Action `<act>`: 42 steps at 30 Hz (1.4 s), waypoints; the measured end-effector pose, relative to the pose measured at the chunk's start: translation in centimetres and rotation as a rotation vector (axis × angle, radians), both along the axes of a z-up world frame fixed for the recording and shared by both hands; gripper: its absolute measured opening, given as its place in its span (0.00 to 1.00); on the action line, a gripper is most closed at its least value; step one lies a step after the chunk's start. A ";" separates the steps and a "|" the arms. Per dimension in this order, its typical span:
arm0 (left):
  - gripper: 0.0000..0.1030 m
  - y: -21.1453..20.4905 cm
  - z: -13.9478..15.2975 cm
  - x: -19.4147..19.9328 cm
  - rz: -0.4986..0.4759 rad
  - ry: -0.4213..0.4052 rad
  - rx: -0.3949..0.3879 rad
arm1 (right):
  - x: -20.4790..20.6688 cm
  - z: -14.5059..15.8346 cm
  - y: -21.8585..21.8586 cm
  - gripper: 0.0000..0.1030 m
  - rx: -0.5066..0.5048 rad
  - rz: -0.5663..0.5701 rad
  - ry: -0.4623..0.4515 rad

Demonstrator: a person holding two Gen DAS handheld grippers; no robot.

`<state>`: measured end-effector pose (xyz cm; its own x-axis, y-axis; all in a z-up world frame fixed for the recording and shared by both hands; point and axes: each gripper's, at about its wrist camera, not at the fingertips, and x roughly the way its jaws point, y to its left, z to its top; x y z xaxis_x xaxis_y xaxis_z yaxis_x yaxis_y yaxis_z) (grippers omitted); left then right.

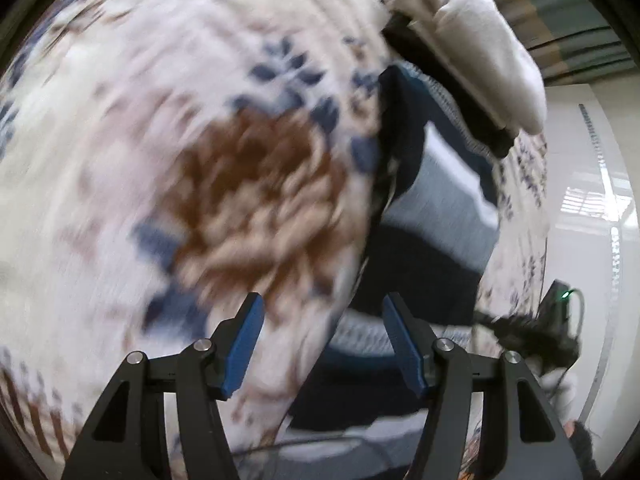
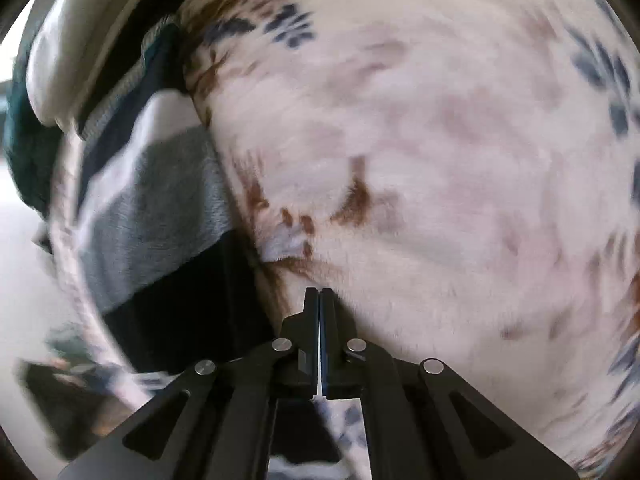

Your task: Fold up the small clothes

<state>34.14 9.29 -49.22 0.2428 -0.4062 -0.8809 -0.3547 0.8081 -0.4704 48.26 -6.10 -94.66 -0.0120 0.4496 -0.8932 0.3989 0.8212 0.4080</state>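
Left hand-held gripper (image 1: 322,344) spread wide, holding nothing, over the floral fleece cloth (image 1: 200,140). Right hand-held gripper (image 2: 320,320) pinched tight on that cloth's (image 2: 440,180) near edge. Navy-grey striped garment (image 2: 152,208) just left, beside it.

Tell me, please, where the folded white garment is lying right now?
In the left wrist view, the white garment lies upper right, atop a navy-and-grey striped cloth, beside the floral fabric.
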 end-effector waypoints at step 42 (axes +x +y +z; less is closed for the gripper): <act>0.12 -6.1 5.6 -9.8 -0.111 -0.021 -0.417 | -21.2 8.1 3.1 0.07 0.451 0.067 -0.083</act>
<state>24.31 3.21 -43.63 0.1936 -0.7514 -0.6309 -0.2627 0.5798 -0.7712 27.06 -2.96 -86.58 0.0093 0.7941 -0.6077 0.3018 0.5772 0.7588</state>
